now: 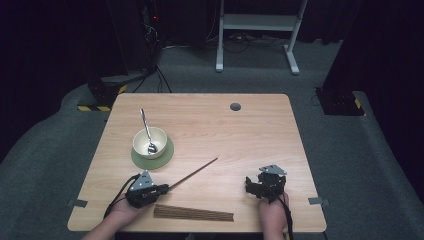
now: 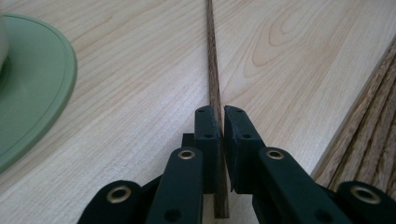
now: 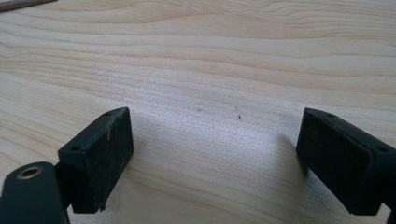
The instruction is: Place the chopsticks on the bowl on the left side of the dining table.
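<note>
The left gripper (image 1: 162, 189) sits near the front left of the wooden table (image 1: 250, 130), its jaws clenched on a single dark wooden chopstick (image 1: 194, 173). In the left gripper view the stick (image 2: 214, 79) runs straight out between the two black jaws, which press against its sides near its blunt end. From the high view the chopstick angles away from the gripper toward the middle of the table, its thin tip pointing up and to the right; whether it rests on the wood or hangs just above it cannot be told.

Just in front of that gripper, along the table's near edge, lies a slatted wooden mat (image 1: 194, 214), flat and lengthwise; its edge shows at the right of the left gripper view (image 2: 369, 135).

Farther back on the left stands a cream bowl (image 1: 145, 137) on a round green coaster (image 1: 167, 155). A metal spoon (image 1: 146, 131) sits in the bowl, its head at the bottom and its handle leaning over the far rim.

The right gripper (image 1: 252, 187) rests at the front right, well apart from the chopstick, its jaws released and spread wide over bare wood (image 3: 210, 140).
</note>
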Available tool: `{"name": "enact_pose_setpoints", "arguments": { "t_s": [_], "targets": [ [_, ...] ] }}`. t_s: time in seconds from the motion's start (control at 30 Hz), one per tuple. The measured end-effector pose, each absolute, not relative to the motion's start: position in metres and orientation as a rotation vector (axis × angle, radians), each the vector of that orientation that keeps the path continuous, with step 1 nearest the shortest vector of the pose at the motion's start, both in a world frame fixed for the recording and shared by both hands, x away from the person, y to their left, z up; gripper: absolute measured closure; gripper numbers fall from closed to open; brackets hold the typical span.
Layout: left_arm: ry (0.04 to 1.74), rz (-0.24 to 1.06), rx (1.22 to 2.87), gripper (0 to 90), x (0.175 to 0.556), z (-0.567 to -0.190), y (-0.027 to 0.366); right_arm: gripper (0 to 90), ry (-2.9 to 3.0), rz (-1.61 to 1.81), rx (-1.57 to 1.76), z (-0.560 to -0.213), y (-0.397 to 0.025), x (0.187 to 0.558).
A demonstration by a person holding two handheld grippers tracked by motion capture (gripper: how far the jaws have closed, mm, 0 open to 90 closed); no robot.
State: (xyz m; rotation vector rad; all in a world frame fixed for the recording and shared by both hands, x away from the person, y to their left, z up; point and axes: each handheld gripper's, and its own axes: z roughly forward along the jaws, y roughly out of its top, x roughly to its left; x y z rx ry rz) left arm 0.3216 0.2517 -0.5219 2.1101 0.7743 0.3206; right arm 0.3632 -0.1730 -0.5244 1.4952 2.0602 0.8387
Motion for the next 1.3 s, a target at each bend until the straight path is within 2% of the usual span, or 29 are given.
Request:
{"name": "enact_pose_setpoints", "arguments": {
  "t_s": [0.47,0.93,1.3],
  "targets": [
    [0.782,0.37,1.928,84.2,0.32,-0.496,0.273,10.8,2.06,0.838,1.493,-0.524,-0.173,0.363],
    [0.778,0.411,1.875,84.2,0.322,-0.483,0.287,10.5,2.061,0.834,1.49,-0.524,-0.172,0.363],
    [0.849,0.455,1.821,84.2,0.329,-0.476,0.306,10.7,2.065,0.834,1.486,-0.524,-0.172,0.363]
  ]
}}
